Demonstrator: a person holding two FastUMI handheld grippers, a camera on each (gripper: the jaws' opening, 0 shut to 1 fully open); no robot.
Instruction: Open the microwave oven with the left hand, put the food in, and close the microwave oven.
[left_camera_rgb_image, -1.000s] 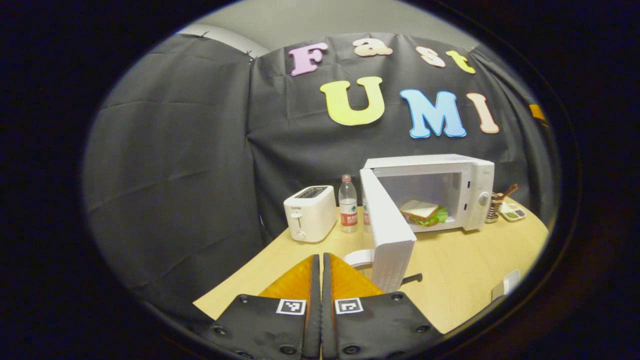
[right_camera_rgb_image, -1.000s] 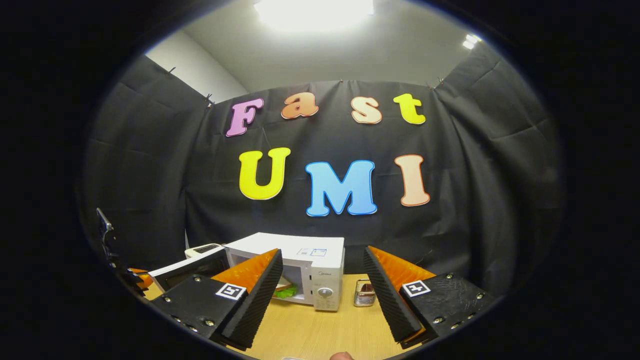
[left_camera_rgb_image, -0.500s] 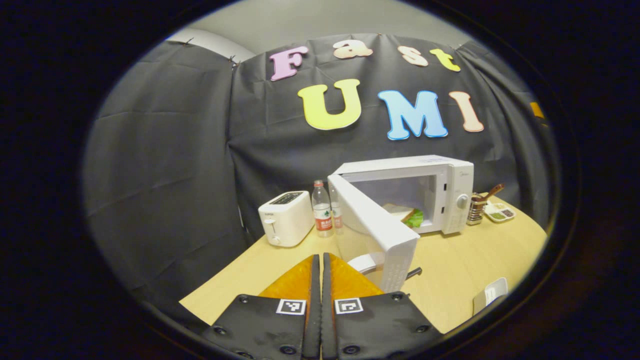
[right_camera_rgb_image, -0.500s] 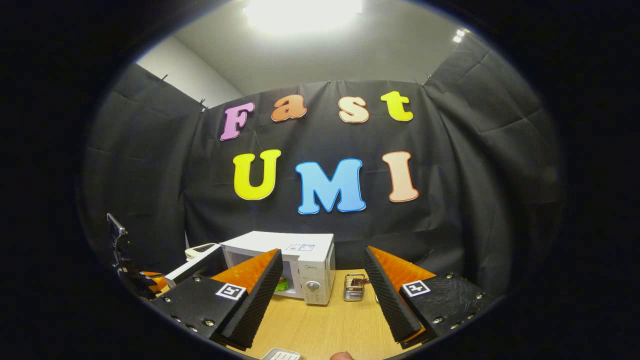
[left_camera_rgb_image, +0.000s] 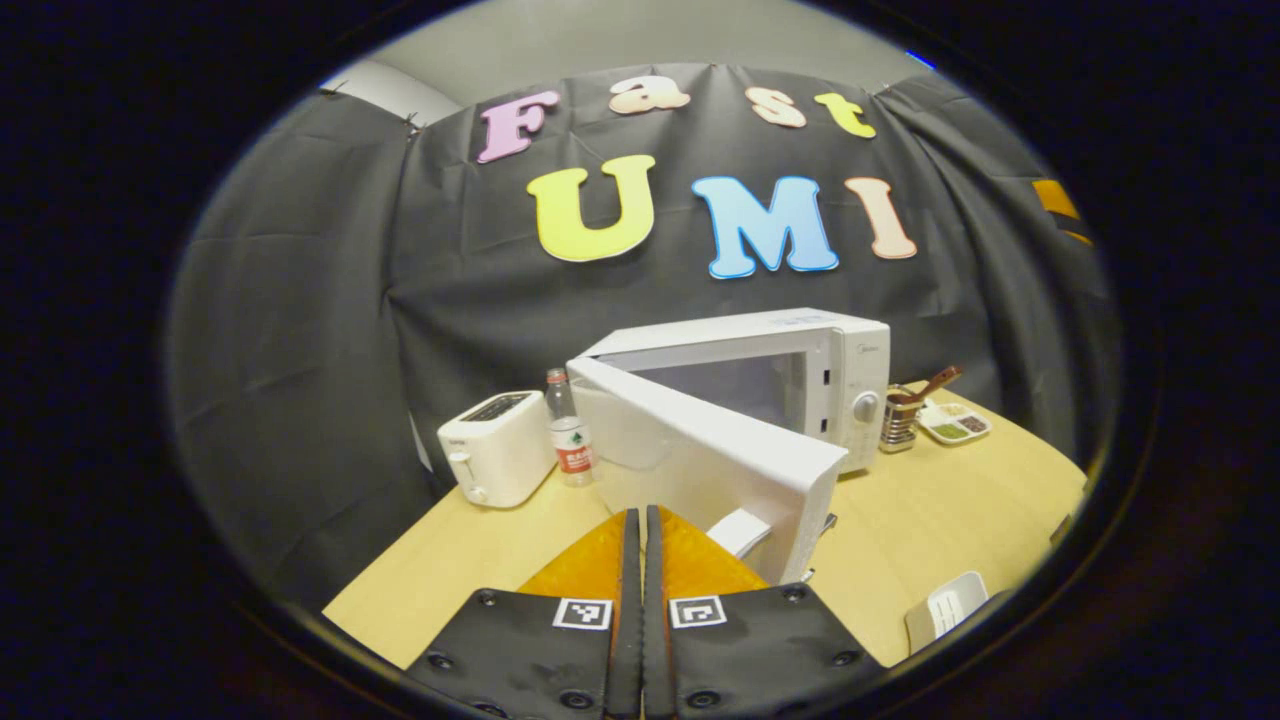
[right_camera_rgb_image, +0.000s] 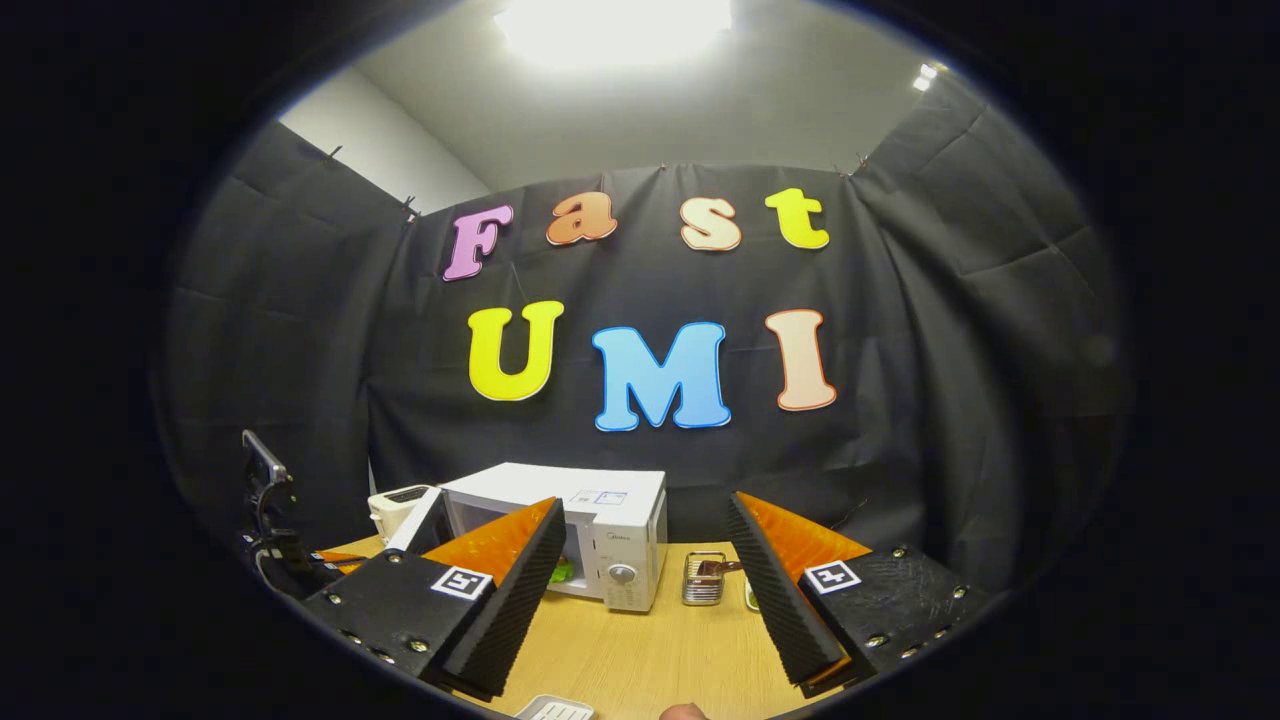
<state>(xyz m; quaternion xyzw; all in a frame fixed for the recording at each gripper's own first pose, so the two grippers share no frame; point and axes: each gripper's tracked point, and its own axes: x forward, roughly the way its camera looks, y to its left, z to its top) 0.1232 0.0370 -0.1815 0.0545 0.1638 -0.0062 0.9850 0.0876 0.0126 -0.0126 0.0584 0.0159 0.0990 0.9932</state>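
Counter (left_camera_rgb_image: 930, 530): wood, carries everything.
Microwave oven (left_camera_rgb_image: 800, 370): door (left_camera_rgb_image: 720, 455) half-closed.
Left tongs (left_camera_rgb_image: 641, 545): pressed together, empty, just behind the door.
Right tongs (right_camera_rgb_image: 640, 560): spread, empty.
Food (right_camera_rgb_image: 562, 571): inside the cavity.
Risk: tongs may slip off the door edge, leaving it unlatched.

white microwave (left_camera_rgb_image: 800, 370) – door (left_camera_rgb_image: 700, 450) half-shut (food inside)
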